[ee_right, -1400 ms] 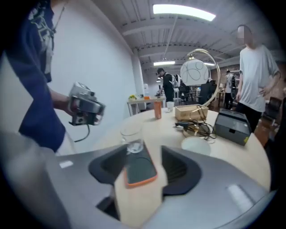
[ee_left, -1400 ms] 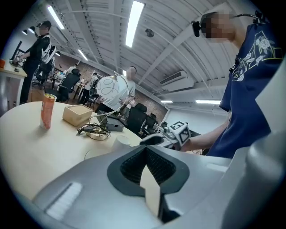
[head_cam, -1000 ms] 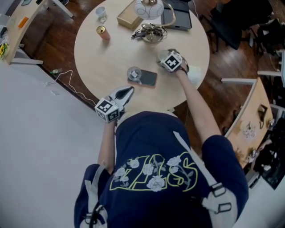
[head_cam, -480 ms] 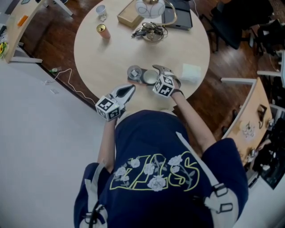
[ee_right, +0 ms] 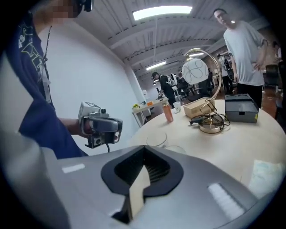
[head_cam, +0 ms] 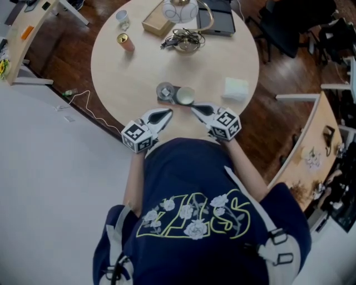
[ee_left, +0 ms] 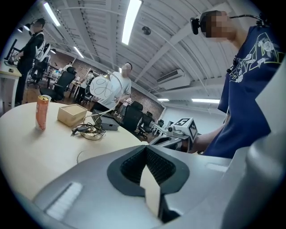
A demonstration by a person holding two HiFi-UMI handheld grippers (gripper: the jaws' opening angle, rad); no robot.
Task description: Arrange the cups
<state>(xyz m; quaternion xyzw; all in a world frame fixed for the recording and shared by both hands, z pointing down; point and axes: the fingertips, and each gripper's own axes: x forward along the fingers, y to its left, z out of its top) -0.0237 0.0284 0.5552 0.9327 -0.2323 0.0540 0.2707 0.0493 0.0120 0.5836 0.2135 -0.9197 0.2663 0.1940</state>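
Both grippers hang at the near edge of the round table [head_cam: 139,72]. The left gripper [head_cam: 166,113] has its jaws pressed together on nothing, and the right gripper [head_cam: 196,108] is closed up tight and empty too. Just past their tips a glass cup [head_cam: 166,92] and a second cup [head_cam: 186,96] sit side by side, close enough that I can't call a gap.

As for writing, the shirt [head_cam: 194,211] carries big yellow-outlined letters with white flowers, not legible from above. The label on the orange can [head_cam: 125,42] is too small to read.

Across the table sit a white mug [head_cam: 122,18], a wooden box [head_cam: 158,23], a lamp [head_cam: 179,10] with a round white shade, a tangle of cables [head_cam: 181,39] and a black case [head_cam: 214,21]. A white napkin [head_cam: 235,89] lies off to the right.

Only the head view shows the wooden floor and a white cord [head_cam: 83,103] trailing on it. The gripper views show the room instead, with ceiling light strips, desks and chairs. A standing person in a white tee [ee_right: 243,49] appears in the right gripper view, and other people stand far back in the left one. Each gripper view also catches the opposite gripper. Nothing stands between the grippers and the cups.
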